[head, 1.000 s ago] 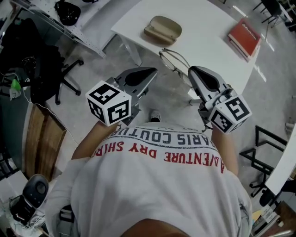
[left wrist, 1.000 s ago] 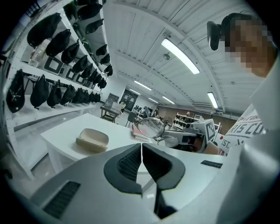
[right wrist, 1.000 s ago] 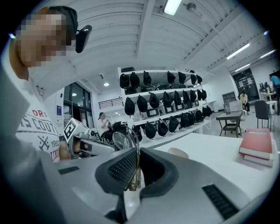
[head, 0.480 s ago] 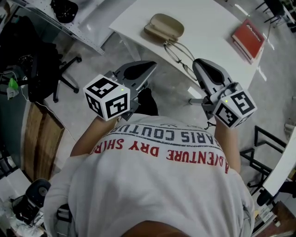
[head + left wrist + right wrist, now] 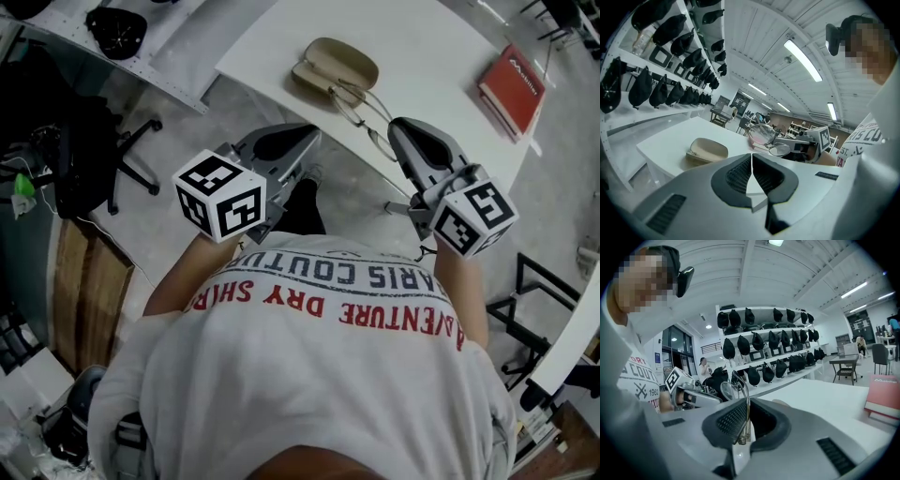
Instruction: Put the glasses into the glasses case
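Note:
A tan glasses case (image 5: 336, 64) lies on the white table (image 5: 431, 42) near its front edge, its lid partly raised. The thin-framed glasses (image 5: 359, 105) hang over the table edge just beside the case. My right gripper (image 5: 396, 127) is shut on one temple arm, which runs up between the pads (image 5: 740, 420) to a lens (image 5: 728, 391). My left gripper (image 5: 313, 139) is off the table's edge, left of the glasses, shut with nothing in it (image 5: 751, 155). From it the case (image 5: 708, 150) sits ahead to the left, the glasses (image 5: 764, 135) to the right.
A red book (image 5: 511, 86) lies at the table's right end. A dark office chair (image 5: 89, 155) stands on the floor at left. Wall shelves with black caps (image 5: 764, 341) run behind the table, with a person (image 5: 702, 372) standing far off.
Both grippers have moved forward toward the table. The glasses, carried by the right gripper, went from over the floor to the table edge beside the case.

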The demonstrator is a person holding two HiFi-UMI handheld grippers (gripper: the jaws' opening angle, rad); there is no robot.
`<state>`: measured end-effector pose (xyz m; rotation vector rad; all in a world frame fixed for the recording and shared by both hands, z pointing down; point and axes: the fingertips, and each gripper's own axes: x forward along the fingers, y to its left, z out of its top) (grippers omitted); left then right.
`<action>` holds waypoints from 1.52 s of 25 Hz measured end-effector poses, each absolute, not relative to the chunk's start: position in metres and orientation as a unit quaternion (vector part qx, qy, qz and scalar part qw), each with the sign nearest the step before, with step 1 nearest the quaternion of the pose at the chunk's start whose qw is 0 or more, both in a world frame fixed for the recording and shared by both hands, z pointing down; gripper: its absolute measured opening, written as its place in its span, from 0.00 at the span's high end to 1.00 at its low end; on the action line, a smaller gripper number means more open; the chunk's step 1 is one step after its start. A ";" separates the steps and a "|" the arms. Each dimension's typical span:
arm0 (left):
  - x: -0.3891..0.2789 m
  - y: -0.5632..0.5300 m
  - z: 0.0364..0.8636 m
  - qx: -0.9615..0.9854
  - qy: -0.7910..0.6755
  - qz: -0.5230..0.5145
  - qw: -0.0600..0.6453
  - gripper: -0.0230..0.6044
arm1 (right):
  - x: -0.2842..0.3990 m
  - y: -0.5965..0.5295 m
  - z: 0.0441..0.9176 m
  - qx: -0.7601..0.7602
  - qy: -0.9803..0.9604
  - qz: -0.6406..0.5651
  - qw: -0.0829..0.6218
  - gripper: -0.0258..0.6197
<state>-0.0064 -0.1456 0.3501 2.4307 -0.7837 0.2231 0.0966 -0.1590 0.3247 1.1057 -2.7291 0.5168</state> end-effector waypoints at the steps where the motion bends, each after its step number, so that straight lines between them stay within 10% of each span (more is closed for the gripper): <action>1: -0.008 -0.152 0.352 0.909 -0.292 0.084 0.287 0.92 | 0.096 -0.165 0.327 0.370 -0.909 0.174 0.077 0.90; 38: -0.038 -0.266 0.446 0.867 -0.278 0.138 0.389 0.92 | 0.059 -0.292 0.461 0.362 -0.881 0.222 0.208 0.90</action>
